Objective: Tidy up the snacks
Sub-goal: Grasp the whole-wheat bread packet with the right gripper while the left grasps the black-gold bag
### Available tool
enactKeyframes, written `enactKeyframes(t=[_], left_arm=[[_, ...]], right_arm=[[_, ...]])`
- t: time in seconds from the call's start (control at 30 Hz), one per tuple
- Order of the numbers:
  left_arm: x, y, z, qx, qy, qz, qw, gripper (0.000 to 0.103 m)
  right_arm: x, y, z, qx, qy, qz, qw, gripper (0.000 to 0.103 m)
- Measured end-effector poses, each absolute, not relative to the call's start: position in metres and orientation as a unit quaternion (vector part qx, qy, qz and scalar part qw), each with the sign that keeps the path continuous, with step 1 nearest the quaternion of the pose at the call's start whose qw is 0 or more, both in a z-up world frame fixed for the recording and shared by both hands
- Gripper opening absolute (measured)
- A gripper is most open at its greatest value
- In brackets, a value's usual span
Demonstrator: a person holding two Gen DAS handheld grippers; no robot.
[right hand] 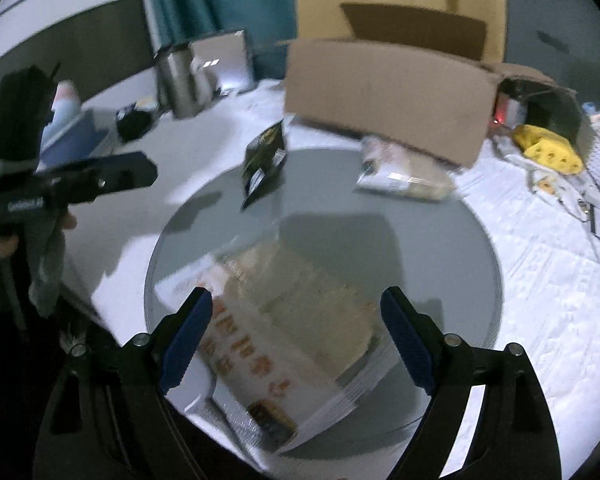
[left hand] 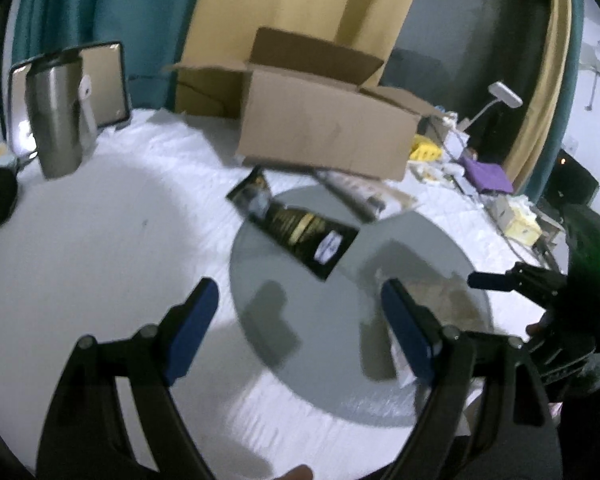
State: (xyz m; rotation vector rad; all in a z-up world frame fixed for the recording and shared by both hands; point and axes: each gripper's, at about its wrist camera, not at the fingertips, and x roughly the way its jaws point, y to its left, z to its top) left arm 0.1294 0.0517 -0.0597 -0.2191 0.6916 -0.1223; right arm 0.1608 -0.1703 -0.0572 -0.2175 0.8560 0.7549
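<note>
A round grey tray [left hand: 320, 328] [right hand: 452, 248] lies on the white cloth. A black snack packet [left hand: 296, 226] [right hand: 265, 156] lies across its far left rim. A clear packet with orange print [right hand: 284, 344] [left hand: 432, 304] lies on the tray's near side. Another clear snack packet [right hand: 404, 172] [left hand: 364, 194] lies at the tray's far edge, by the cardboard box. My left gripper [left hand: 300, 320] is open and empty above the tray's left part. My right gripper [right hand: 296, 328] is open, its jaws on either side of the orange-print packet, hovering over it.
An open cardboard box [left hand: 332, 128] [right hand: 392, 92] stands behind the tray. A steel tumbler [left hand: 56, 116] [right hand: 178, 80] and a tablet [left hand: 104, 80] stand at the back left. Yellow items [right hand: 548, 148], cables and a purple cloth [left hand: 488, 172] clutter the right side.
</note>
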Motion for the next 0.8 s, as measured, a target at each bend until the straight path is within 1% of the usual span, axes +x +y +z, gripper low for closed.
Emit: enactKeyframes(t=[0.13, 0.2, 0.3, 0.4, 0.8], left_arm=[[0.125, 0.056, -0.074, -0.115, 0.355, -0.046, 0.926, 0.085], [0.125, 0.059, -0.078, -0.118, 0.361, -0.041, 0.924, 0.085], [0.127, 0.061, -0.08, -0.121, 0.365, -0.036, 0.923, 0.085], [0.13, 0.062, -0.08, -0.123, 0.365, -0.033, 0.922, 0.085], [0.166, 0.063, -0.074, -0.122, 0.371, -0.026, 0.92, 0.085]], right_arm=[[0.153, -0.163, -0.067, -0.126, 0.408, 0.373, 0.824, 0.089], [0.15, -0.159, -0.069, -0.14, 0.397, 0.387, 0.82, 0.094], [0.152, -0.149, -0.074, -0.174, 0.388, 0.382, 0.821, 0.098], [0.164, -0.142, -0.077, -0.186, 0.387, 0.364, 0.827, 0.098], [0.223, -0.143, -0.081, -0.16, 0.409, 0.339, 0.832, 0.098]])
